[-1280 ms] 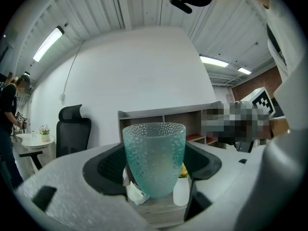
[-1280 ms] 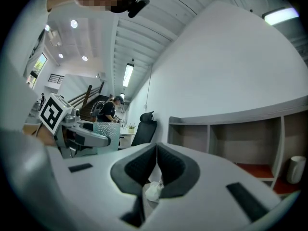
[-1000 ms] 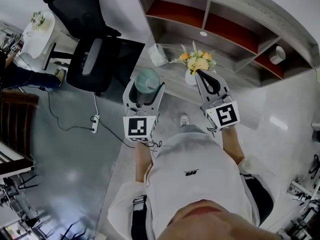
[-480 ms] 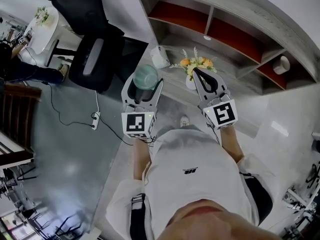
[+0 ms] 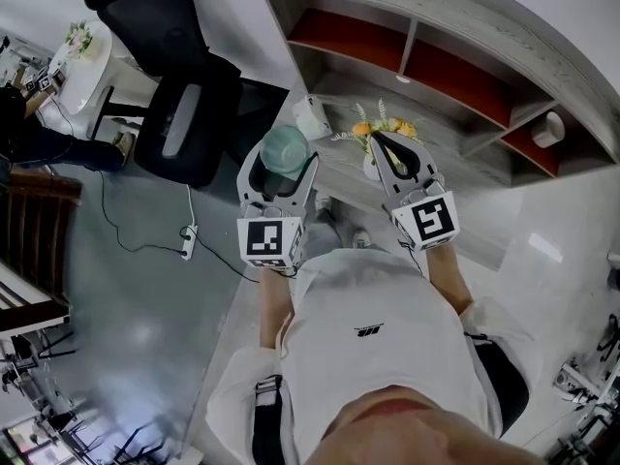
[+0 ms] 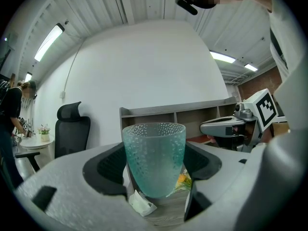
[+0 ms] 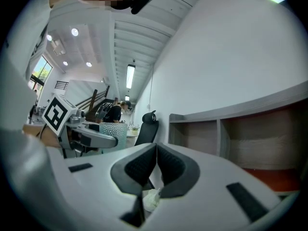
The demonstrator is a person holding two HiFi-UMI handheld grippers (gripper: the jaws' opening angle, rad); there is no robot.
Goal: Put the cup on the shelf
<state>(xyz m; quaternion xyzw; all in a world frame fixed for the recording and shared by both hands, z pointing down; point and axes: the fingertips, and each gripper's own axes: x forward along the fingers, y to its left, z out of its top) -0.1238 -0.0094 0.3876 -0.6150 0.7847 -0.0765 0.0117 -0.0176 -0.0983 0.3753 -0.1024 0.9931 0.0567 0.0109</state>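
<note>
Left gripper [image 5: 284,160] clamps the green dimpled glass cup [image 6: 154,160] upright between its 2 jaws, held in the air short of the shelf [image 5: 455,13] (grey wood, red back panels). Right gripper [image 7: 155,153] has its jaws pressed together on nothing, near a vase of flowers [image 5: 373,132].

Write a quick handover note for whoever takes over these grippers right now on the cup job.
Left gripper: shut on the teal glass cup, held upright in the air in front of the shelf.
Right gripper: jaws together, empty, close to the flowers.
Done: cup is grasped and faces the shelf.
Left: set it on a free shelf spot, open the jaws, back away.
</note>
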